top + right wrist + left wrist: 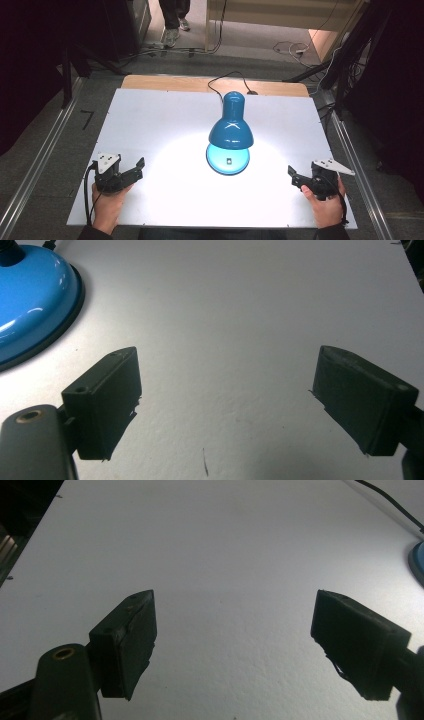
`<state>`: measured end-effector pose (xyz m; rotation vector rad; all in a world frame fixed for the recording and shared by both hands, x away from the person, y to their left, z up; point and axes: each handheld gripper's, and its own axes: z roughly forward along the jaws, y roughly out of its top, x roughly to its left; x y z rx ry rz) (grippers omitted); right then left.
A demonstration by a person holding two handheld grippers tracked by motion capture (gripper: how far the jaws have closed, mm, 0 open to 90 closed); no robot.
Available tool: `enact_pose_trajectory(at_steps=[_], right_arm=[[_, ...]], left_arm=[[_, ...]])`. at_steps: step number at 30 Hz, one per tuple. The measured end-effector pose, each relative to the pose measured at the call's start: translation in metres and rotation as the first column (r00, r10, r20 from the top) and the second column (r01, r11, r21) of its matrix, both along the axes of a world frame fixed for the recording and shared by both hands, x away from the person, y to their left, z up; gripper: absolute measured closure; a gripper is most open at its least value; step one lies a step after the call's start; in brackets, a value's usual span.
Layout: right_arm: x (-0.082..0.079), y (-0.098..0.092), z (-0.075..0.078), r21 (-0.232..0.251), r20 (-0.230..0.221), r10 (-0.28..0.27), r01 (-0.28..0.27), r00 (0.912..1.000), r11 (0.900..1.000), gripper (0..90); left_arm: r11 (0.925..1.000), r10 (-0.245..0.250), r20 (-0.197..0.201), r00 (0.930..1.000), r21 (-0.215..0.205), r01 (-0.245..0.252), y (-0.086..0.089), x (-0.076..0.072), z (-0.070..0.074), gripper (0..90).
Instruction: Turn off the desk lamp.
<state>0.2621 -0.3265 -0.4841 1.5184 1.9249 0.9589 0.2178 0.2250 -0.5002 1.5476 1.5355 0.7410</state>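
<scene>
At the near edge of the white tabletop (150, 125), the left gripper (134, 169) and the right gripper (295, 176) rest in the person's hands, each with its jaws spread wide and nothing between them. Between the two, toward the middle of the table, stands the glossy blue metal desk lamp (230, 127), lit, its domed shade tilted over a round blue base (227, 161) that carries a small switch. Judging by this, the lamp is the thing to be handled; a good approach would bring one gripper in level and slow toward the base, steadying the shade with the other. From above, the black cord (227, 77) trailing off the far edge is plain; the right gripper view shows the base's rim (40, 305) close at its left.
</scene>
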Motion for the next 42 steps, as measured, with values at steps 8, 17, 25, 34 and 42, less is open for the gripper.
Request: enact_pose_trajectory(at_steps=[8, 17, 25, 34, 42], right_arm=[[0.002, 0.006, 0.001, 0.012, -0.002, 0.018, -0.018, 0.9998, 1.0, 11.4], [0.004, 0.012, 0.001, 0.016, -0.002, 0.028, -0.028, 0.9996, 0.999, 11.5], [0.005, 0.021, 0.003, 0.017, 0.004, 0.053, -0.053, 0.9986, 0.998, 11.7], [0.006, 0.027, 0.003, 0.017, 0.001, 0.061, -0.061, 0.9982, 0.998, 11.7], [0.007, 0.033, 0.002, 0.014, 0.0, 0.081, -0.081, 0.9967, 0.997, 12.1]], left_arm=[[1.0, 0.003, -0.001, 1.0, -0.001, -0.003, 0.0, 0.0, 0.0, 18.7], [1.0, 0.002, -0.003, 1.0, -0.003, -0.002, 0.0, 0.0, 0.0, 18.7], [1.0, 0.002, -0.003, 1.0, -0.004, -0.002, 0.0, 0.0, 0.0, 18.7], [1.0, 0.001, -0.002, 1.0, -0.004, -0.001, 0.0, 0.0, 0.0, 18.8], [1.0, 0.0, -0.002, 1.0, -0.005, 0.0, 0.0, 0.0, 0.0, 18.8]])
